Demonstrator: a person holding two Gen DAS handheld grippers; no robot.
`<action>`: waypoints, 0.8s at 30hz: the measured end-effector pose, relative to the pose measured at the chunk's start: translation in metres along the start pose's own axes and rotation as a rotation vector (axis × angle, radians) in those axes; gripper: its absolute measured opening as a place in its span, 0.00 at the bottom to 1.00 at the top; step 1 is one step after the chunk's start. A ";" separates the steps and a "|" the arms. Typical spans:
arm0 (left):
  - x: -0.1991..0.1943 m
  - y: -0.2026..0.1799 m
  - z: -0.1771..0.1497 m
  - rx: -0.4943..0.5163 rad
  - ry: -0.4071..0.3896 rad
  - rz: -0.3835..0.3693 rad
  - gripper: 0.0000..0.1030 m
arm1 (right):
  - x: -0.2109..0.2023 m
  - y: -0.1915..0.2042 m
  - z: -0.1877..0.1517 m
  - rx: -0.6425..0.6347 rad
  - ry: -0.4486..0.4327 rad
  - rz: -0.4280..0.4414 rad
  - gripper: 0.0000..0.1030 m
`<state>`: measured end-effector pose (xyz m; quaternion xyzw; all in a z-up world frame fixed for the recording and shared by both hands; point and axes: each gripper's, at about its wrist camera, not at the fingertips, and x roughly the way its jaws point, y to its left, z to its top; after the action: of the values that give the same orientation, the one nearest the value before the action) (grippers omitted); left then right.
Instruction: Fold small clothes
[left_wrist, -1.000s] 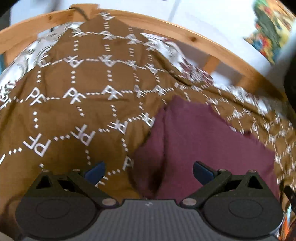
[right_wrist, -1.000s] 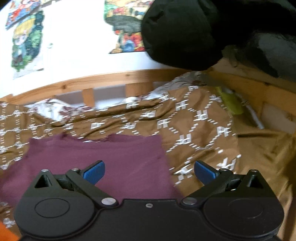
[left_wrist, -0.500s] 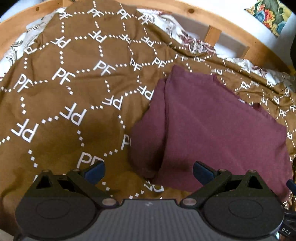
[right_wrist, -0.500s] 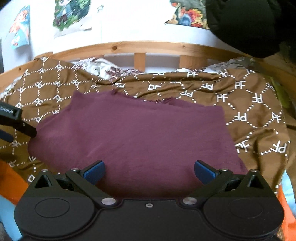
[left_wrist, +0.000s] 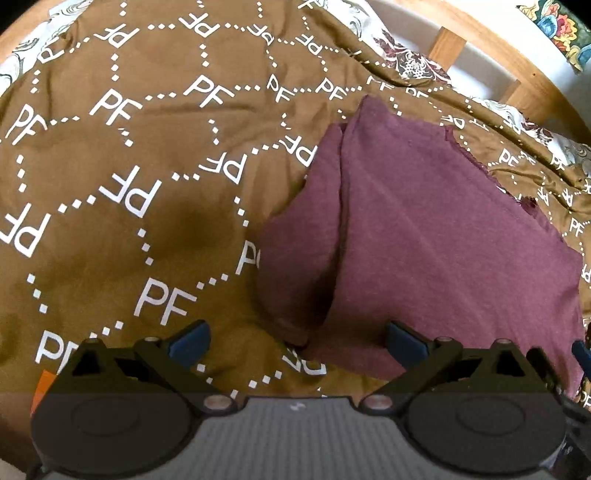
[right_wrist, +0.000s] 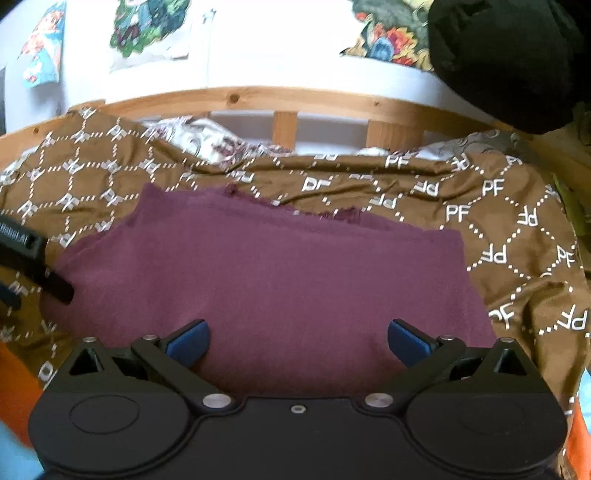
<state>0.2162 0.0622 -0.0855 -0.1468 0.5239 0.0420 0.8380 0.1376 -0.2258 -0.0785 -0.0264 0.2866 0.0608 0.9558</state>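
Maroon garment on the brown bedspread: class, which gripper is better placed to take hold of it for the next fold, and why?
Probably the right gripper: its open jaws sit squarely over the maroon garment. The left gripper is also open, but straddles the garment's edge, half over the brown bedspread.

A brown blanket printed with white "PF" letters covered the bed inside a wooden frame, with posters on the white wall and a black bundle above.
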 end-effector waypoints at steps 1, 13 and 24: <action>0.002 -0.001 0.000 0.004 0.002 0.004 0.99 | 0.004 0.000 0.002 0.005 -0.007 -0.003 0.99; 0.011 -0.004 0.001 0.021 0.023 0.019 0.99 | 0.039 0.015 -0.005 -0.052 0.136 0.027 0.99; 0.012 -0.004 0.002 0.022 0.025 0.019 0.99 | 0.040 0.016 -0.006 -0.056 0.143 0.019 1.00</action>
<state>0.2247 0.0578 -0.0948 -0.1330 0.5359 0.0421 0.8327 0.1655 -0.2064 -0.1064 -0.0546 0.3524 0.0760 0.9311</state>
